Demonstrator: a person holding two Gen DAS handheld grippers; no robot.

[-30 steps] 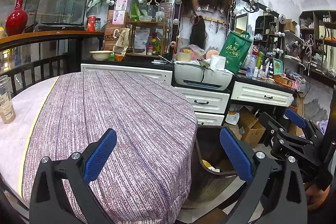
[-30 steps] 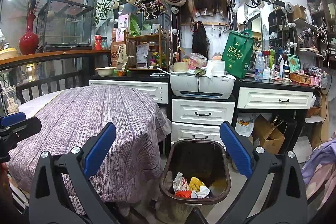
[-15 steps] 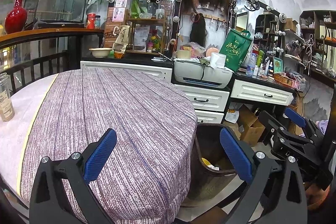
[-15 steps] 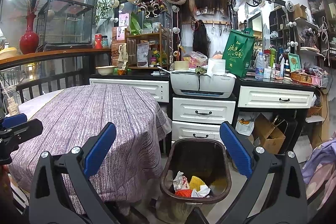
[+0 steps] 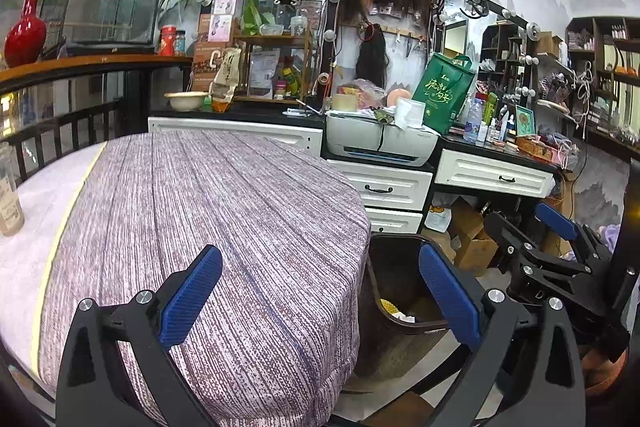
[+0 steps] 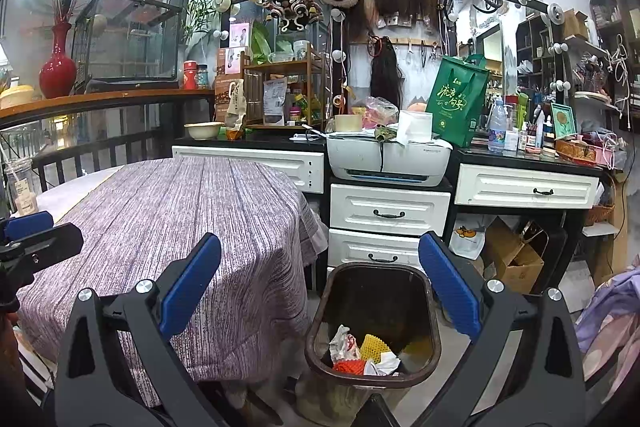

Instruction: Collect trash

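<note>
A dark brown trash bin (image 6: 374, 311) stands on the floor beside the round table (image 6: 168, 219). It holds crumpled wrappers, a yellow foam net (image 6: 374, 347) and a red scrap (image 6: 348, 366). My right gripper (image 6: 320, 279) is open and empty, above the bin's mouth. My left gripper (image 5: 320, 283) is open and empty, over the table's right edge with the bin (image 5: 396, 287) partly seen beyond it. The right gripper also shows at the right of the left wrist view (image 5: 560, 251). The left gripper shows at the left edge of the right wrist view (image 6: 28, 239).
The table has a purple striped cloth (image 5: 200, 211). A clear bottle (image 5: 8, 203) stands at its left edge. White drawers (image 6: 388, 215) with a printer (image 6: 388, 159) and a cluttered black counter stand behind. Cardboard boxes (image 6: 512, 259) sit under the counter.
Both grippers stay open and nearly still. The left wrist view has shifted very slightly; the bottle sits a little further left in it.
</note>
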